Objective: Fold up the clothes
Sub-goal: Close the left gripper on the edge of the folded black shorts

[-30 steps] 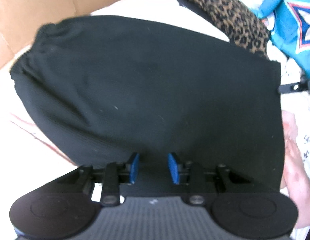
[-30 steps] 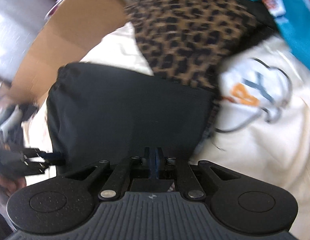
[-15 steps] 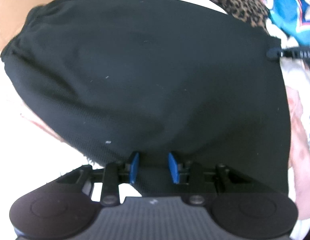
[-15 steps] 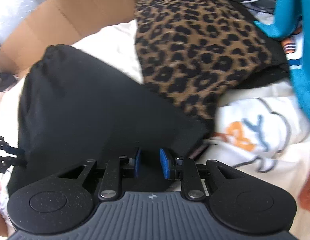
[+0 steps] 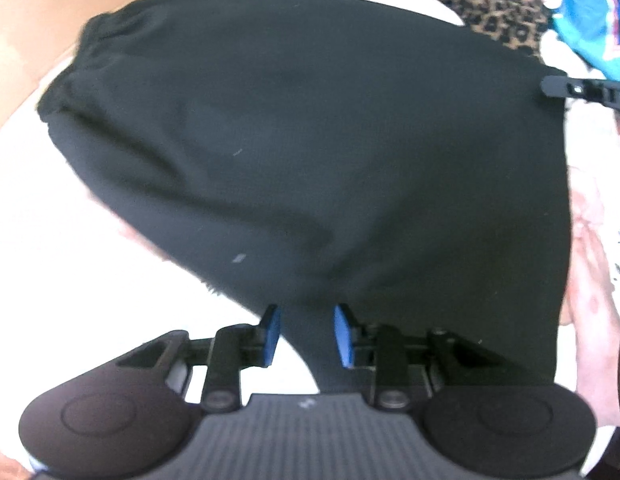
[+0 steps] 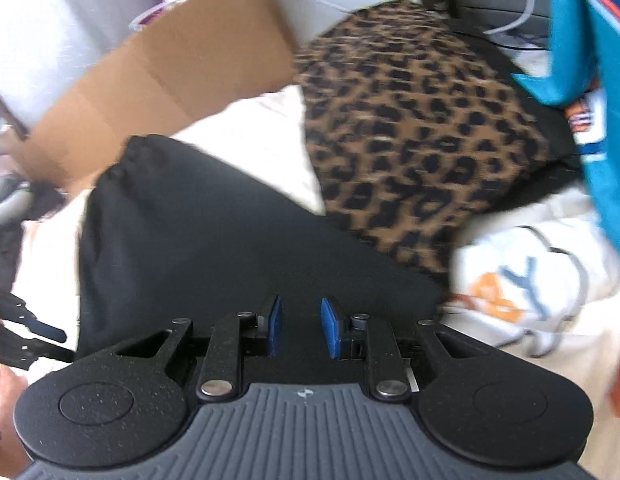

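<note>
A black garment [image 5: 310, 140] lies folded flat on a white cover, its gathered waistband at the far left. My left gripper [image 5: 306, 336] points straight down at the garment's near edge. Its jaws are closing, with a narrow strip of black cloth between the blue pads and a small gap still showing. My right gripper [image 6: 300, 330] stands open and still widening over the black garment [image 6: 210, 240], close to its near right corner, with nothing pinched. The right gripper's tip [image 5: 549, 88] shows at the garment's far right corner. The left gripper's fingertips [image 6: 50, 336] show at its left edge.
A leopard-print garment [image 6: 409, 120] lies just beyond the black one. A teal garment [image 6: 581, 40] and a white one with orange and blue print [image 6: 529, 300] are at the right. A cardboard box [image 6: 170, 80] stands at the back left.
The right jaws went from shut to open and that view tilted up. The left gripper drew back a little, so less black cloth and more white cover lie under it.
</note>
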Demonstrator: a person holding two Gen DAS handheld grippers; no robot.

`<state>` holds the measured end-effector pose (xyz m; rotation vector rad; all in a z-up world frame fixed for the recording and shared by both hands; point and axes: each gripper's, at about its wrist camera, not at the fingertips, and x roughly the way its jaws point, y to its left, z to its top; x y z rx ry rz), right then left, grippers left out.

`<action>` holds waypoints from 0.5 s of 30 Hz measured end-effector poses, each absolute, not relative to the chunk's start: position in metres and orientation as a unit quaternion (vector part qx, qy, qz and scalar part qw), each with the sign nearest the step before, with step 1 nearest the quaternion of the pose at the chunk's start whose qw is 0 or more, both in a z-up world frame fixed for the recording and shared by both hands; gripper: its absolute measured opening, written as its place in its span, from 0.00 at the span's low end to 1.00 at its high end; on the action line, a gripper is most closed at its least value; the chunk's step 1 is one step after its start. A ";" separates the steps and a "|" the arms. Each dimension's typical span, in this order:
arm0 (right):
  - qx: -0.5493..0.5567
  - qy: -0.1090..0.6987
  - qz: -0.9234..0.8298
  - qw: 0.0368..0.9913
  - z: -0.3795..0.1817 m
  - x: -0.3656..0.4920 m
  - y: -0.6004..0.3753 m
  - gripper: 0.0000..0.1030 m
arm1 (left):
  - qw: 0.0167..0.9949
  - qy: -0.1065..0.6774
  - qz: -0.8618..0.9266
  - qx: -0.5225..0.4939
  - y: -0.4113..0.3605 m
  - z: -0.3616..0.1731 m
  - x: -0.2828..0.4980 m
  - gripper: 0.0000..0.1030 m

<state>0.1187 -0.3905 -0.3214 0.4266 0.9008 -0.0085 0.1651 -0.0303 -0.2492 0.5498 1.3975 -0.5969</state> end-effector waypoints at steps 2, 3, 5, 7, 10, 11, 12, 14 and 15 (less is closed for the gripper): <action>0.204 0.432 0.017 0.878 -0.323 0.120 -0.380 0.28 | 0.692 0.633 -0.248 0.244 -0.021 -0.245 0.161 0.30; 0.203 0.433 0.028 0.878 -0.323 0.120 -0.374 0.28 | 0.692 0.636 -0.241 0.241 -0.016 -0.244 0.159 0.30; 0.201 0.434 0.050 0.877 -0.325 0.121 -0.363 0.29 | 0.695 0.642 -0.226 0.231 -0.006 -0.243 0.154 0.30; 0.198 0.436 0.062 0.876 -0.328 0.121 -0.356 0.30 | 0.699 0.648 -0.212 0.215 0.004 -0.243 0.150 0.30; 0.206 0.442 0.065 0.871 -0.334 0.119 -0.351 0.31 | 0.707 0.652 -0.198 0.187 0.015 -0.247 0.143 0.30; 0.210 0.444 0.065 0.869 -0.336 0.118 -0.350 0.31 | 0.710 0.653 -0.194 0.179 0.018 -0.249 0.140 0.30; 0.213 0.447 0.063 0.867 -0.339 0.117 -0.349 0.32 | 0.711 0.654 -0.191 0.175 0.020 -0.253 0.138 0.30; 0.218 0.455 0.059 0.862 -0.345 0.116 -0.347 0.32 | 0.708 0.660 -0.185 0.170 0.025 -0.262 0.132 0.30; 0.217 0.458 0.057 0.860 -0.348 0.115 -0.346 0.32 | 0.705 0.666 -0.178 0.166 0.027 -0.268 0.130 0.30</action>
